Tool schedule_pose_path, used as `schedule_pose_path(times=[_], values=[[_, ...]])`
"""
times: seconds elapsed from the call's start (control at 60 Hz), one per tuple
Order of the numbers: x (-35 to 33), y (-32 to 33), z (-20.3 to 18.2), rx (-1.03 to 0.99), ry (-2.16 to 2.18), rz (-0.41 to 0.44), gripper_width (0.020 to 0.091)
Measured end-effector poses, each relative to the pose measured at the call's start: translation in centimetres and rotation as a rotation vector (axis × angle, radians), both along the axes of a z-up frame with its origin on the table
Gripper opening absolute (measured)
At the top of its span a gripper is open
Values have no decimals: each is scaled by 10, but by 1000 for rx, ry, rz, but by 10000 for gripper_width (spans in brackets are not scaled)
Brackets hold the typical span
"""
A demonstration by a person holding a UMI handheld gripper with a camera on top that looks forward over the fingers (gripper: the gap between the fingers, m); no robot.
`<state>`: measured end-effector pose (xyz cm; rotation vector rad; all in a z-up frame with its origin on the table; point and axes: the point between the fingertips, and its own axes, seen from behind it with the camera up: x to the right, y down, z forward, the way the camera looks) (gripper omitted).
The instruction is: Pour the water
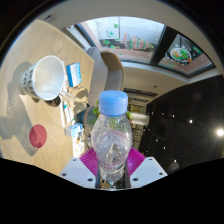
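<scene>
Your view is tipped: the pale counter [25, 70] fills the left of the scene and runs away from you, while the dark room, with a window [125, 35] far off, takes the right. That slant suggests you hold the gripper rolled over, likely on the way to a pour.

The water bottle [113, 135] is the biggest thing close to you. It stands straight out from the gripper [112, 165], its lower body pinched between the two fingers, whose pink pads [92, 160] press on both sides. It hangs in the air, off the counter. The blue cap [114, 101] looks to be on, so no water can leave until it comes off.

The white cup [47, 77] sits on the counter to the far left, well apart from the bottle, its mouth turned toward you. That makes it the likely target for the water. Between the cup and the bottle lies some small blue and white clutter [72, 75] that I cannot name. Near you on the counter, left of the bottle, rests a small red round object [38, 136].

Open counter lies around the cup on its left, so approach from the near side and keep the bottle above the clutter.
</scene>
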<state>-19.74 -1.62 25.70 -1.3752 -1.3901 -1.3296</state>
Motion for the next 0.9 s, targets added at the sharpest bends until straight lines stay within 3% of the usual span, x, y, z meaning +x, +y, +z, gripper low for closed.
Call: schedule_pose_path(times=[0.217, 0.5, 0.667, 0.9], values=[[-19, -3, -54, -61, -250, 21, 329], [-21, -11, -60, -91, -235, -3, 333], [-19, -11, -49, -115, 3, -17, 331], [-18, -19, -35, -205, 651, -52, 334]])
